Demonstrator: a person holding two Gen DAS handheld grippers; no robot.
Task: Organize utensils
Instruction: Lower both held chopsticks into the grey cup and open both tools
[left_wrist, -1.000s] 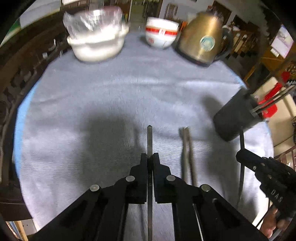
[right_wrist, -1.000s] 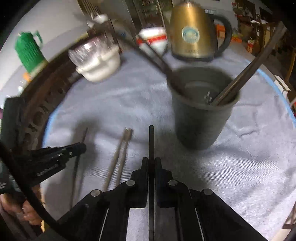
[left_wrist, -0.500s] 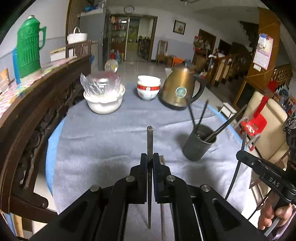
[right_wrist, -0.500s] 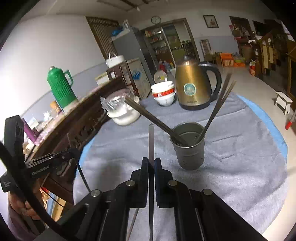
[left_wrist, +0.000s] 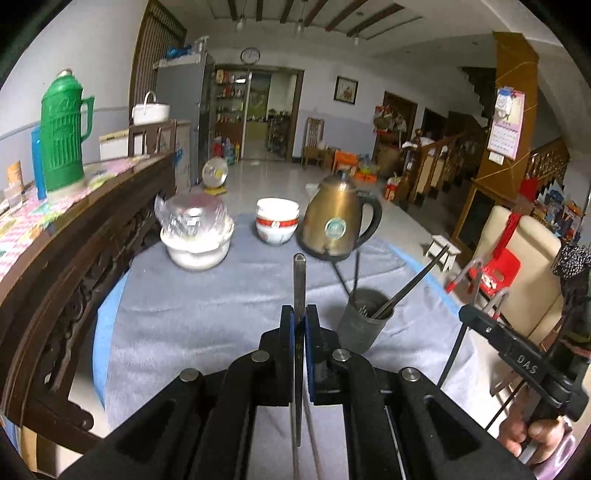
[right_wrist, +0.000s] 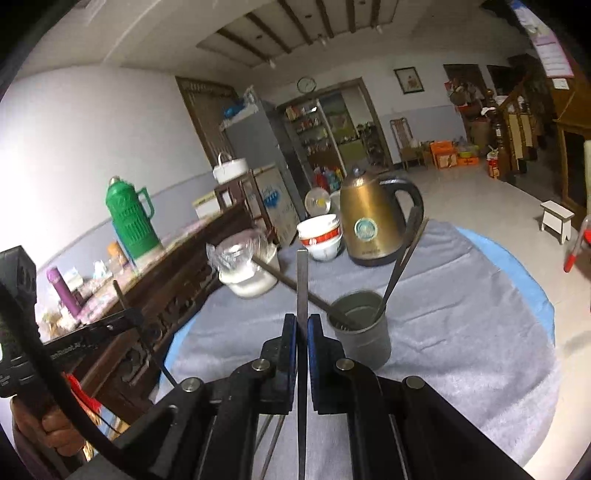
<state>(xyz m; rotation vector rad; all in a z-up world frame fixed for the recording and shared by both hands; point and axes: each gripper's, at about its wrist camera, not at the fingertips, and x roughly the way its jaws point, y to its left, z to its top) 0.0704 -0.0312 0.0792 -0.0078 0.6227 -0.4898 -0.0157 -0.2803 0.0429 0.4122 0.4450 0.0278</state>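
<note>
so we've got our left gripper pinched tight on a flat dark metal utensil handle, and the right gripper clamped on another flat grey metal utensil handle. the dark grey round utensil cup stands mid-table on the grey cloth-covered round table, with a few utensils leaning in it, near the brass-coloured kettle at the far edge.

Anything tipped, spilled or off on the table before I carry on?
Nothing spilled or tipped. The gray holder stands upright with utensils leaning inside, and the kettle and bowls are upright. One loose pair of chopsticks lies on the cloth below the right gripper, outside the holder.
</note>
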